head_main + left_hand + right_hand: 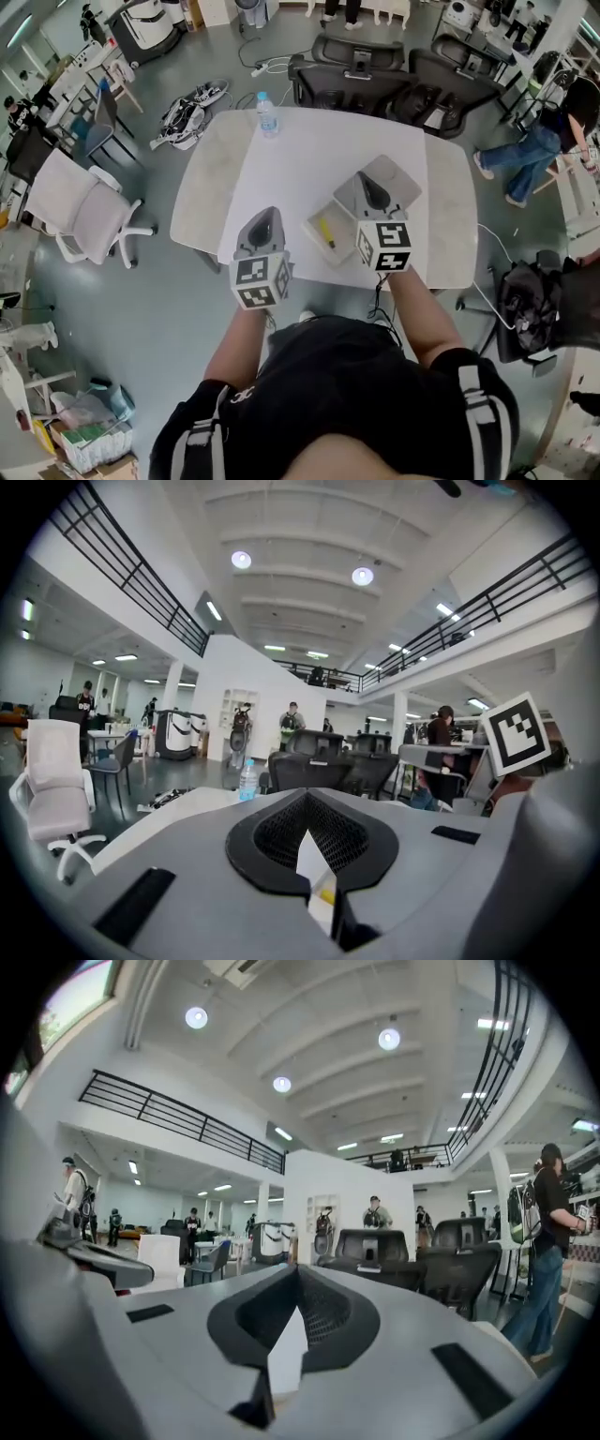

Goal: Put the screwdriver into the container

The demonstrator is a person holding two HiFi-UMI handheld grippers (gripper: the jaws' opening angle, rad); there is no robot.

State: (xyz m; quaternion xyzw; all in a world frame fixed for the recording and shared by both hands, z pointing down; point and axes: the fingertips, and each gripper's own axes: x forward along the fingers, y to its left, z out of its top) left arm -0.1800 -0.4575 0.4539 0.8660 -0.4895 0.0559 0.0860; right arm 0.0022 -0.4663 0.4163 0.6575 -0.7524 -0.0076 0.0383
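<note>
The left gripper and the right gripper both have their jaws together and hold nothing, above the near part of a white table. Between them, just beside the right one, a shallow container holds the yellow screwdriver. Its long axis runs away from the person, leaning slightly left; which end leads is unclear. Past the tips stand a water bottle and black chairs on a grey floor.
</note>
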